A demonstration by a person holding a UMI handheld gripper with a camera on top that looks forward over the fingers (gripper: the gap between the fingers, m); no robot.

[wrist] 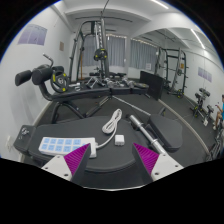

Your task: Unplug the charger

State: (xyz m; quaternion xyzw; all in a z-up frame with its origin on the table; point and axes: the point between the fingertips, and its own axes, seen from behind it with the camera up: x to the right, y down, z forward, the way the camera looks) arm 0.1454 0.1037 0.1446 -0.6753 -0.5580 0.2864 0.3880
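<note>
A white power strip lies on the dark round table, just beyond my left finger. A small white charger block lies ahead of the fingers, roughly midway between them. Its white cable loops away from it and back toward the right end of the strip. I cannot tell whether a plug sits in the strip there. My gripper is open and empty, with its magenta pads wide apart. The fingers are short of the charger and do not touch it.
A grey rod-shaped object lies on the table to the right of the charger. Beyond the table is a gym room with a weight bench, a cable machine and racks along the walls.
</note>
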